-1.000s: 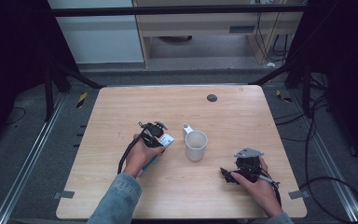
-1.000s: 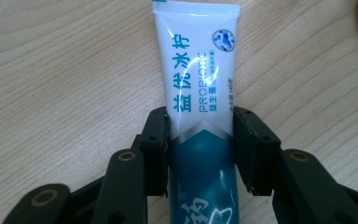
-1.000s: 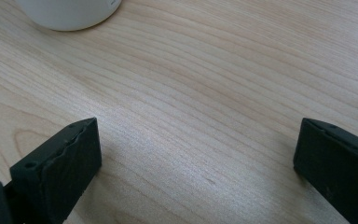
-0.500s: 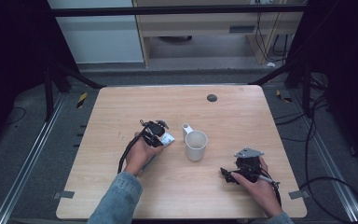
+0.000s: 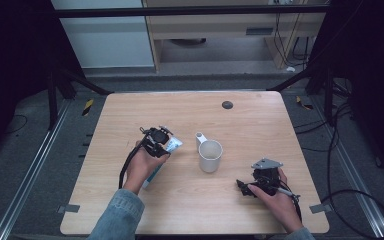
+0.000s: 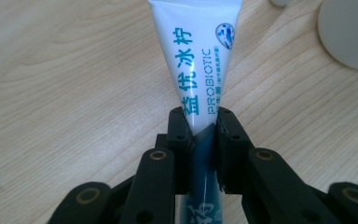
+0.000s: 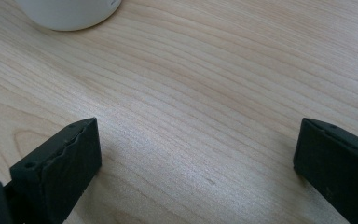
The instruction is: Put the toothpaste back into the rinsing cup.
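A white and teal toothpaste tube (image 6: 196, 56) with "PROBIOTIC" printed on it sticks out from my left gripper (image 6: 200, 126), whose jaws have just been closing and are now shut on the tube's middle. In the high view the left gripper (image 5: 161, 144) is left of centre on the table, and the tube (image 5: 174, 145) slants under the hand. A white mug (image 5: 210, 156) stands upright to its right, handle pointing away; its wall also shows as the mug (image 6: 349, 32). My right gripper (image 5: 245, 186) rests low near the front right, open, with bare wood between its jaws (image 7: 196, 154) and the mug (image 7: 70, 11) ahead.
The wooden table (image 5: 190, 115) has a small dark round mark (image 5: 227, 105) near its far edge. Cables trail from both grippers toward the front edge. Dark floor and metal rails surround the table.
The left gripper has shut on the tube and risen slightly with it. The right hand and the mug have not moved.
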{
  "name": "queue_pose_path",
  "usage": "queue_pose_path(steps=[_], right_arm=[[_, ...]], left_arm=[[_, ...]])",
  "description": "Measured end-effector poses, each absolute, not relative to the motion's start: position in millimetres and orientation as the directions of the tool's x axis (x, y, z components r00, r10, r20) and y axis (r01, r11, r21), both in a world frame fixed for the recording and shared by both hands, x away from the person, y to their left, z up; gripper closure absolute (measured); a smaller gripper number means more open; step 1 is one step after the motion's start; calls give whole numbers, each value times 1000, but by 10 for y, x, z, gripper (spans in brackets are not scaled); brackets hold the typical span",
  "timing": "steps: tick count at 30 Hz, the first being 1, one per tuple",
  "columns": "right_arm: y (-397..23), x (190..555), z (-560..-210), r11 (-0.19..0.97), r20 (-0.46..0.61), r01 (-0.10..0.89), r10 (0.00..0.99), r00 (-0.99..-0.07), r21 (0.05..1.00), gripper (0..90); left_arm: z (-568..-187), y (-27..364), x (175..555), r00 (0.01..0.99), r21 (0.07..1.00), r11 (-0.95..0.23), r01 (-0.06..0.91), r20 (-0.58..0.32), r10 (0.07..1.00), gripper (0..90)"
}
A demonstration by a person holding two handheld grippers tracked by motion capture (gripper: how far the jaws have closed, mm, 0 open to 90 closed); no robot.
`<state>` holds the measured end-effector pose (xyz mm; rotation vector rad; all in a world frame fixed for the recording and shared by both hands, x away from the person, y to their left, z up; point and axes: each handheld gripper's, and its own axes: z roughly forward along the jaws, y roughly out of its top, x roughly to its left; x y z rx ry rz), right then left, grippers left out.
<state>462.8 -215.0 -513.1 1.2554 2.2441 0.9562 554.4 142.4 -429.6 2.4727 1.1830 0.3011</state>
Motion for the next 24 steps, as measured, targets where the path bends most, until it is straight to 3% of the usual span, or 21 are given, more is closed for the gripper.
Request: queue_pose_path(steps=[24], right_arm=[[-2150,4628,-5131,364,-11,584,854,-519,725,9]], left_arm=[[-3913,1499,5356,599,588,-492,643,14,800,778]])
